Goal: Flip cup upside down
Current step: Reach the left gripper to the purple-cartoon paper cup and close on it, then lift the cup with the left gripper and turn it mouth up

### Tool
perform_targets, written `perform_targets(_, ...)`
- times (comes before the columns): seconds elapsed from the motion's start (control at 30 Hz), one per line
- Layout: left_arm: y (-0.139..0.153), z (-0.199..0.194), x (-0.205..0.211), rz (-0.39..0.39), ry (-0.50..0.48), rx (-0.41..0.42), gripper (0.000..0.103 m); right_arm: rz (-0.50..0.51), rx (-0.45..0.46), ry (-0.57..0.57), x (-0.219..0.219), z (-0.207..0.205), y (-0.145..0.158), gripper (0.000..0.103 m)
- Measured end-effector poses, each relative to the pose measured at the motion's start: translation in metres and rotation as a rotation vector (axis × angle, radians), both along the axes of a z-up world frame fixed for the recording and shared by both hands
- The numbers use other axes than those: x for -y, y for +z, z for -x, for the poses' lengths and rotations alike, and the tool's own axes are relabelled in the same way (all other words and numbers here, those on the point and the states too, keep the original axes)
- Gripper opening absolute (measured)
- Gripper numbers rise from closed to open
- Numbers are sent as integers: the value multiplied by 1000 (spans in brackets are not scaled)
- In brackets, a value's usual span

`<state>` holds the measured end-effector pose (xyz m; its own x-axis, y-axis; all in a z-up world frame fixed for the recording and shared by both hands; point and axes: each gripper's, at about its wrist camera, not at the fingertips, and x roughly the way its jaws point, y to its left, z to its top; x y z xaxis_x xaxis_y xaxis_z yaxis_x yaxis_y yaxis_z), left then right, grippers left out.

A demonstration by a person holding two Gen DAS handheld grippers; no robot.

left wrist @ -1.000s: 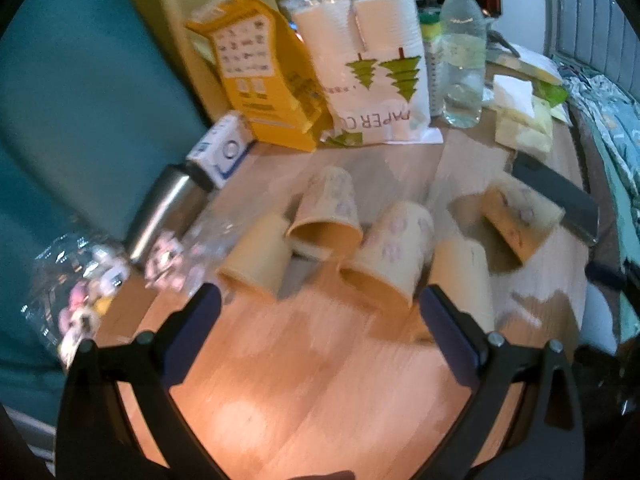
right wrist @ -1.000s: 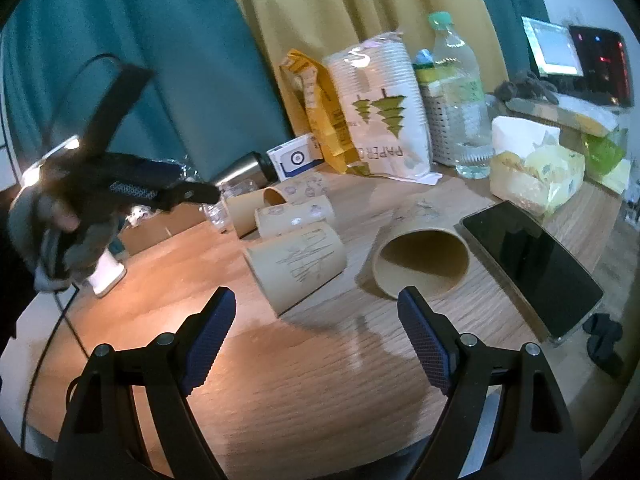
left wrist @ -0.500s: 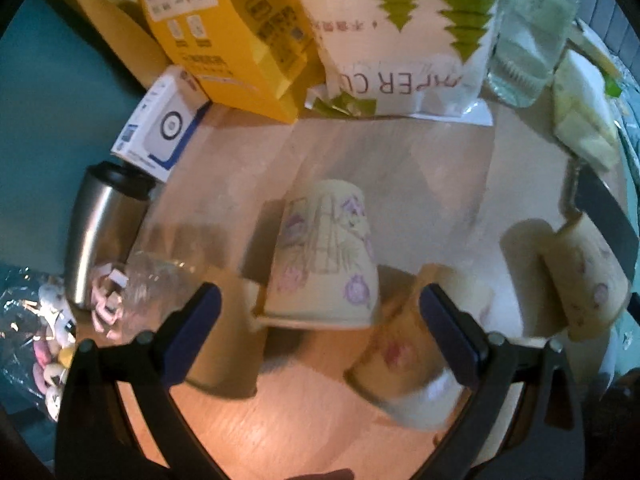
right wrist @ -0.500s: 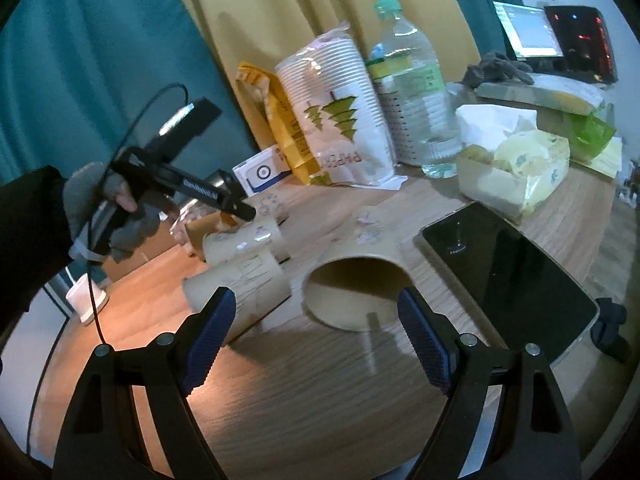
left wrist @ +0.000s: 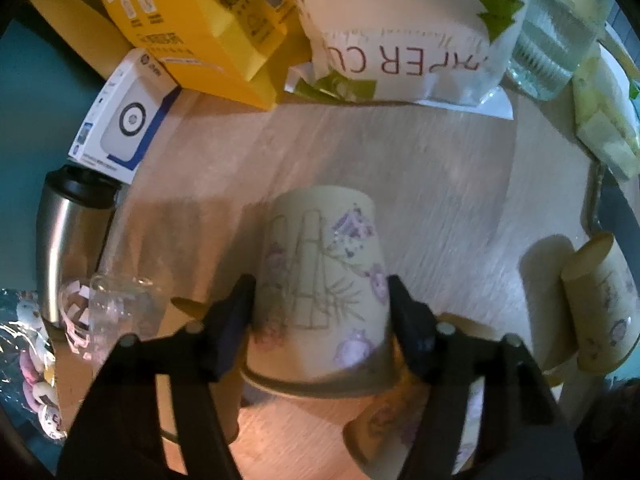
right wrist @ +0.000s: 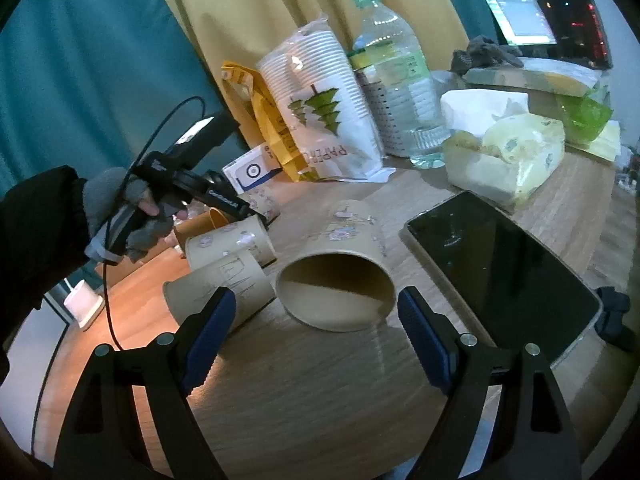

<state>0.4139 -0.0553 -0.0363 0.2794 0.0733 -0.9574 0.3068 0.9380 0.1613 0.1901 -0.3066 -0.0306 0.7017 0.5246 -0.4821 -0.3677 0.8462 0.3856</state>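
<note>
Several beige paper cups with purple flower prints lie on their sides on the wooden table (left wrist: pixel 420 184). In the left wrist view my left gripper (left wrist: pixel 320 300) is closed on one cup (left wrist: pixel 320 280), a finger pressed on each side of its wall, its base pointing away. My right gripper (right wrist: pixel 316 316) is open, its fingers either side of the mouth of another lying cup (right wrist: pixel 340 276), not touching it. The right wrist view also shows the left gripper (right wrist: pixel 224 200) in a gloved hand over the far cups.
A paper-cup pack (right wrist: pixel 320 108), yellow box (left wrist: pixel 192 20), water bottle (right wrist: pixel 396 80), steel flask (left wrist: pixel 68 236) and small white-blue box (left wrist: pixel 124 116) line the back. A black phone (right wrist: pixel 496 268) and tissue pack (right wrist: pixel 504 152) lie right. More cups (right wrist: pixel 228 276) lie left.
My left gripper moved down onto the flowered cup and closed on it. My right gripper moved closer to the open-mouthed cup and stayed open.
</note>
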Motion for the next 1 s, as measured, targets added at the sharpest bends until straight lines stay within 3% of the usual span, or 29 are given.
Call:
perform_targets(0.17, 17, 12, -2, 38, -6, 55, 63, 16, 14, -16, -1, 4, 2, 86)
perform_targets(0.37, 68, 49, -2, 111, -18, 169, 63, 40, 39, -20, -11, 18, 8, 86)
perform_targets(0.67, 134, 169, -2, 250, -61, 321, 63, 46, 86, 23, -34, 58, 27, 86)
perform_targets(0.87, 149, 262, -6, 334, -50, 428, 63, 8, 110, 65, -46, 83, 40, 86)
perform_targets(1.0, 141, 320, -11, 418, -16, 481, 63, -11, 149, 92, -52, 100, 55, 86)
